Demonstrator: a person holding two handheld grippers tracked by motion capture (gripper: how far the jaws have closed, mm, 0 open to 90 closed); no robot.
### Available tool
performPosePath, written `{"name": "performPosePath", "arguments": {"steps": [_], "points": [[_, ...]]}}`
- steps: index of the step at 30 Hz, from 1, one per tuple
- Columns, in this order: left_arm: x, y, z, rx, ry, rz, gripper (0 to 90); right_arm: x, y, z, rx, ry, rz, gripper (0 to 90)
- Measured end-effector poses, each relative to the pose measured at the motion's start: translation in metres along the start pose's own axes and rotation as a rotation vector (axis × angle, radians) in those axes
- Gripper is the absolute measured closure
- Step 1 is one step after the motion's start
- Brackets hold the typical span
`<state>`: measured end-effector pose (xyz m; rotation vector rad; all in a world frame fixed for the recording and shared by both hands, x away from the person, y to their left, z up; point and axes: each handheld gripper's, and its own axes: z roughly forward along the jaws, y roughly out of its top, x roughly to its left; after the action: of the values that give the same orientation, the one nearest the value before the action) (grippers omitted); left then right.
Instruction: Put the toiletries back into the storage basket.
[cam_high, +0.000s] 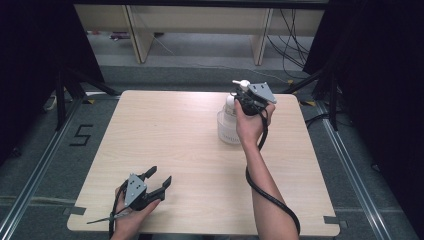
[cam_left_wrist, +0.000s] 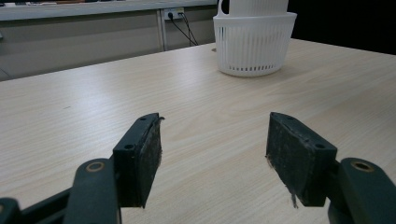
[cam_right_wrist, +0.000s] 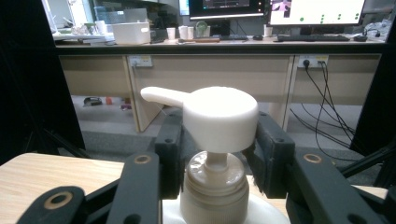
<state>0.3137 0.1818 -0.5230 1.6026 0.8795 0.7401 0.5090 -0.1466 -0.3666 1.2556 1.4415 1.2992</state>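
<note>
A white pump bottle (cam_high: 230, 106) stands in a white slotted basket (cam_high: 226, 132) at the far right of the wooden table (cam_high: 175, 130). My right gripper (cam_high: 242, 93) reaches the bottle's top. In the right gripper view its jaws (cam_right_wrist: 220, 122) flank the round pump head (cam_right_wrist: 219, 114), and both pads lie against its sides, above the collar (cam_right_wrist: 214, 179). The spout points up and left there. My left gripper (cam_high: 160, 176) rests near the table's front left, open, with nothing between its pads (cam_left_wrist: 149, 154). Far ahead of it stand the basket (cam_left_wrist: 254, 46) and the bottle (cam_left_wrist: 259, 7).
A black cable (cam_high: 265, 190) trails along the right forearm to the table's front edge. Bare wood lies between the two grippers. Black stands (cam_high: 65, 90) and dark curtains flank the table; a desk with monitors (cam_right_wrist: 261, 9) sits beyond its far edge.
</note>
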Motion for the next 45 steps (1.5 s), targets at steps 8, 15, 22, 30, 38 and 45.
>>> {"name": "performPosePath", "arguments": {"steps": [8, 15, 22, 30, 38, 45], "points": [[0.0, 0.0, 0.0, 0.0, 0.0, -0.001, 35.1, 0.0, -0.004, 0.001, 0.005, -0.001, -0.022, 60.4], [0.0, 0.0, 0.0, 0.001, 0.001, 0.001, 35.1, 0.002, -0.005, 0.0, 0.014, 0.002, -0.015, 60.4], [0.0, 0.0, 0.0, 0.0, 0.0, -0.001, 35.1, 0.004, -0.005, -0.002, 0.019, 0.006, -0.037, 60.2], [-0.001, 0.0, 0.0, 0.0, -0.002, -0.001, 35.1, 0.004, -0.004, -0.004, 0.018, 0.014, -0.077, 59.0], [-0.001, 0.0, 0.0, -0.002, 0.0, -0.001, 35.1, 0.006, -0.003, -0.008, 0.035, 0.006, -0.074, 46.8], [-0.001, 0.0, 0.0, 0.0, 0.0, 0.001, 35.1, 0.004, -0.007, -0.01, 0.063, -0.007, -0.068, 33.5]]}}
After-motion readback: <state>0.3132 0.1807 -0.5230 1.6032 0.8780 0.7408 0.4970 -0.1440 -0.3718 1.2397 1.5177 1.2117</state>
